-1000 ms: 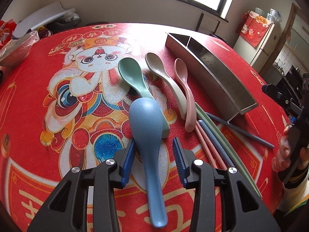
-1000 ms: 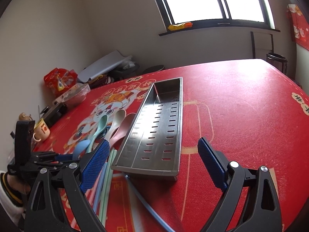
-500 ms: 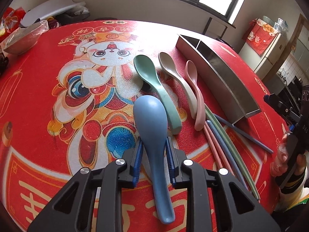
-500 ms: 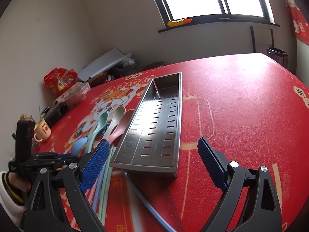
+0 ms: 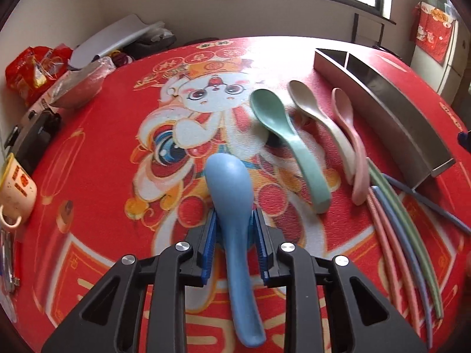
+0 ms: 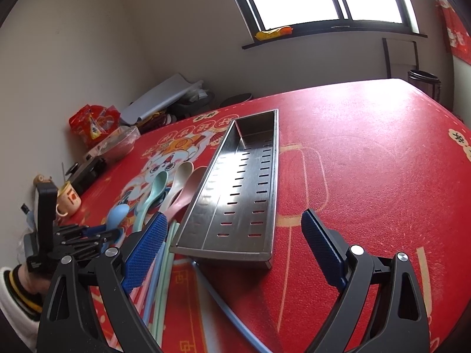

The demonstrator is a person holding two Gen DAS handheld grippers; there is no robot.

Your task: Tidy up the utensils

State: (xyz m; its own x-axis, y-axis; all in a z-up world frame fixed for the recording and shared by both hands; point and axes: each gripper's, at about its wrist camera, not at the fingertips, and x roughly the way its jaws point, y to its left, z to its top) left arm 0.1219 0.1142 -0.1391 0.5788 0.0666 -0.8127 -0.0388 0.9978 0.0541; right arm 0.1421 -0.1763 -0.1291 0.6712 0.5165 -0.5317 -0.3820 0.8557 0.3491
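Over the red tablecloth (image 5: 97,176), left claw (image 5: 234,220) tilted down, opening around blue spoon (image 5: 232,206), right claw (image 6: 232,232) level-ish, wide apart, empty.

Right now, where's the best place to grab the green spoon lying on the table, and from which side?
Probably the middle of the green spoon, on its handle just below the bowl, coming from above with fingers on either side. The handle is narrow there, the bowl is wide, and the beige spoon lies apart, leaving some room.
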